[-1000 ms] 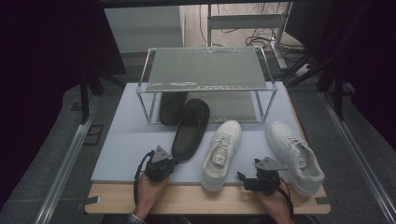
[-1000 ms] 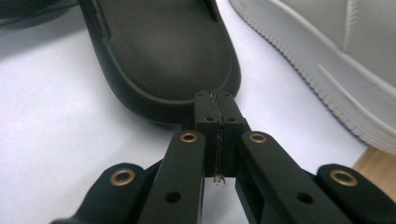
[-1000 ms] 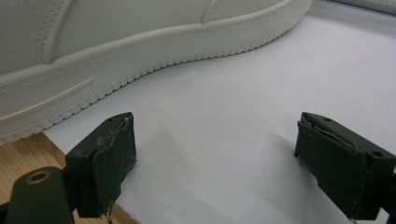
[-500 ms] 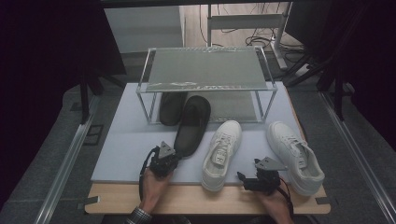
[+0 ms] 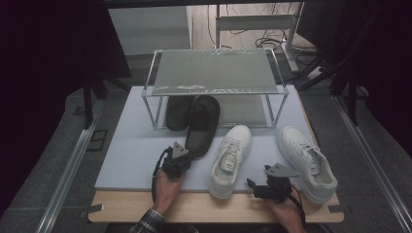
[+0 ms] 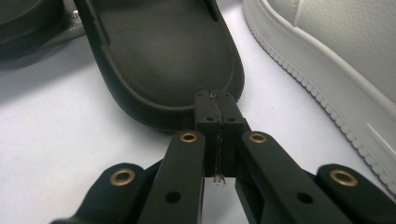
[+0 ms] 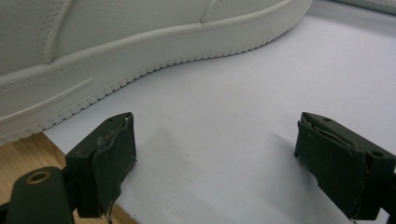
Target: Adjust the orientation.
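Near the front edge of the pale grey mat (image 5: 131, 160), the left gripper (image 6: 216, 100), jaws closed and empty, is pressed against the dark rubber slipper (image 6: 163, 56) heel. Pushing should be kept centred; the right gripper (image 7: 212, 163) is held open, idle.

The left gripper (image 5: 178, 162), black with a grey three-cornered plate on top, now sits farther forward and to the right than a second ago. Its closed jaws now press against the heel of the dark olive rubber slipper (image 5: 201, 125), which lies pushed slightly farther toward the metal-framed shoe rack (image 5: 215, 73).
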Tool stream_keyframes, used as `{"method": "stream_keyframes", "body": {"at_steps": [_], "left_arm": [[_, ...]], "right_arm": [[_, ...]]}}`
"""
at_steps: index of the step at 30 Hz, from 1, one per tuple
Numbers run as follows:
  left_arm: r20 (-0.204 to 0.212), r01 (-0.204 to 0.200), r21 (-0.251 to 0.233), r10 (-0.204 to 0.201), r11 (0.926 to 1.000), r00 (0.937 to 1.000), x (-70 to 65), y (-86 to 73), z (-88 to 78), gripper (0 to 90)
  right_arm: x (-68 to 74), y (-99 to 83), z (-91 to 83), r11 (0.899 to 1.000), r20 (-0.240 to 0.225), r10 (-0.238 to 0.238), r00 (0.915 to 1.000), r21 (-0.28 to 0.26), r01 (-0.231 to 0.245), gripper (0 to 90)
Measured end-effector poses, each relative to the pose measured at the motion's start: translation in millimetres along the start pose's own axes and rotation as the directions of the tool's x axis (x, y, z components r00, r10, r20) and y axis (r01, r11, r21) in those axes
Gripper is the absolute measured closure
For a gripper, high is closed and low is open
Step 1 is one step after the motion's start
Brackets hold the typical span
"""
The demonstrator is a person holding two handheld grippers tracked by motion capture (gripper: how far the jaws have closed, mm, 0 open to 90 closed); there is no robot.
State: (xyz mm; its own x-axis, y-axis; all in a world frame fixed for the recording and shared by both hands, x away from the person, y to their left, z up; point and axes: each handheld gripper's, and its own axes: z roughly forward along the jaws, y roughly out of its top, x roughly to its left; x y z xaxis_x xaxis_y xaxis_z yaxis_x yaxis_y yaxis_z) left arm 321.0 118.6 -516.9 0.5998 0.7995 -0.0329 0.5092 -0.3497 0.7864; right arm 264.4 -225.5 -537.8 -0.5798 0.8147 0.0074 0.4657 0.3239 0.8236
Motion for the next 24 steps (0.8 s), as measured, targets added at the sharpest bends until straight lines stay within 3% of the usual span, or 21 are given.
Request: {"method": "stream_keyframes", "body": {"at_steps": [24], "left_arm": [[-0.035, 0.008, -0.049, -0.01, 0.9987, 0.9993, 5.9, 26.9, 13.5, 89.5]], "right_arm": [[0.0, 0.0, 0.0, 1.0, 0.0, 0.0, 1.0, 0.0, 0.0, 12.7]]}}
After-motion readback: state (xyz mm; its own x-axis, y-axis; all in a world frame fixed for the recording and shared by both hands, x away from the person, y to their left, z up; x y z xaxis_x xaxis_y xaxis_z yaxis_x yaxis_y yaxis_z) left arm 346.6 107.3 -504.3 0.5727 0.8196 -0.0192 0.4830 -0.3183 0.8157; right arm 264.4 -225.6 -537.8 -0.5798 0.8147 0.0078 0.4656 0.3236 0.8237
